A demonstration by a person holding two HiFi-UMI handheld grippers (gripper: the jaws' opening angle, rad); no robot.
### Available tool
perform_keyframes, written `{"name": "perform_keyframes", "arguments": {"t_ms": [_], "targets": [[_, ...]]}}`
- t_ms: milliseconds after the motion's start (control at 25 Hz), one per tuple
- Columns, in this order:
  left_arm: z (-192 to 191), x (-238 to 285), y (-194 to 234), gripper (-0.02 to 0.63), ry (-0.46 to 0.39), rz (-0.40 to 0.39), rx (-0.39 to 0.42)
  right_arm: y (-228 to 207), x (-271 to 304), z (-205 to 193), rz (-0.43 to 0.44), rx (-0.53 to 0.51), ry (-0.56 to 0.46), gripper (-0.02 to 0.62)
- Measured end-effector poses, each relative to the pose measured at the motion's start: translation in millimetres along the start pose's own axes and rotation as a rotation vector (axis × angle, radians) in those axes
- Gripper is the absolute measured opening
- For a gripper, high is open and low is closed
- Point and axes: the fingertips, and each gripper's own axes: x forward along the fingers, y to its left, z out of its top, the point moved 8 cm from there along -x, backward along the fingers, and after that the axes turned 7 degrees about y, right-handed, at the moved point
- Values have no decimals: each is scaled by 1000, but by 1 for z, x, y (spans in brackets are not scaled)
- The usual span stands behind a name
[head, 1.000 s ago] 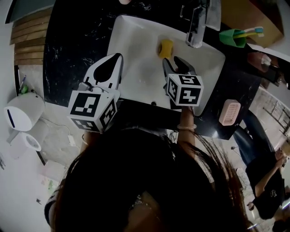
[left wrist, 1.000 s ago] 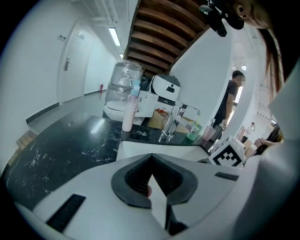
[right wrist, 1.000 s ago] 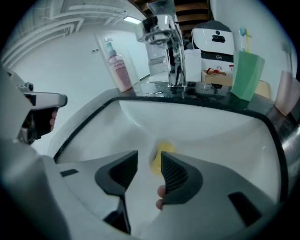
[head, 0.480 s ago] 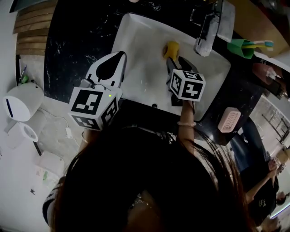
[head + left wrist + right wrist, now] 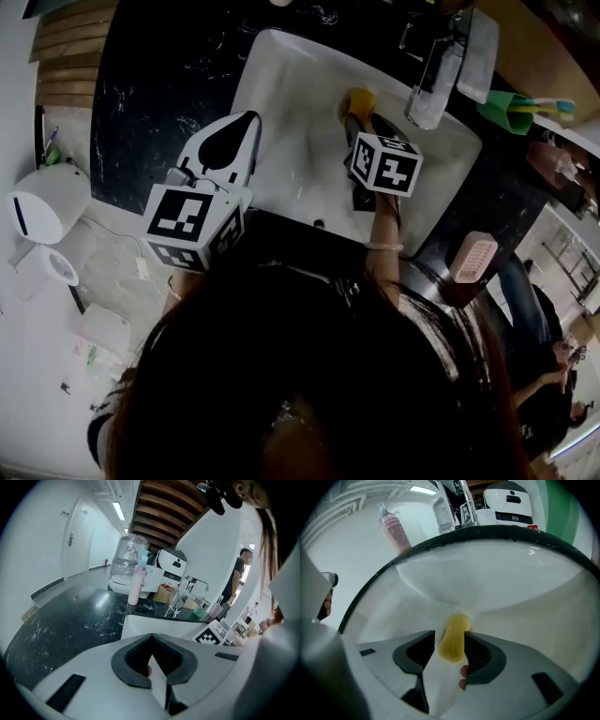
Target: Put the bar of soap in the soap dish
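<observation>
A yellow bar of soap [image 5: 360, 99] lies in the white sink basin [image 5: 281, 84], near the tap. My right gripper [image 5: 361, 119] reaches down into the basin, and its jaws have just been opening. In the right gripper view the soap [image 5: 453, 639] sits between the two dark pads [image 5: 480, 656] of the right gripper [image 5: 451, 642], with a thin gap on the left side. The pink soap dish [image 5: 473, 256] rests on the black counter to the right of the sink. My left gripper [image 5: 246, 117] hovers over the basin's left edge, tips together and holding nothing.
A chrome tap [image 5: 433, 80] stands at the basin's far side. A green cup with toothbrushes [image 5: 511, 105] sits right of it. A pink bottle [image 5: 396, 529] is on the counter. A white bin [image 5: 47, 202] stands on the floor at left. A person [image 5: 548, 366] is at lower right.
My right gripper has gone down and forward into the basin, and the soap now lies between its jaws. The left gripper has stayed where it was.
</observation>
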Motion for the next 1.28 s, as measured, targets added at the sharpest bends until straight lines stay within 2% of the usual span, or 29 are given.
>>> {"name": "perform_keyframes", "arguments": {"t_ms": [360,840,1280], "targets": [[-3,6,5,-5,29,16,-8,-3,20,6,-20,3,39,195],[-1,16,5,-5,58,6,-14,-5,37,11,-112,28,67,206],[-2,19,7,-5,73,11,-27,-3,49,15,-195,27,189,213]]}}
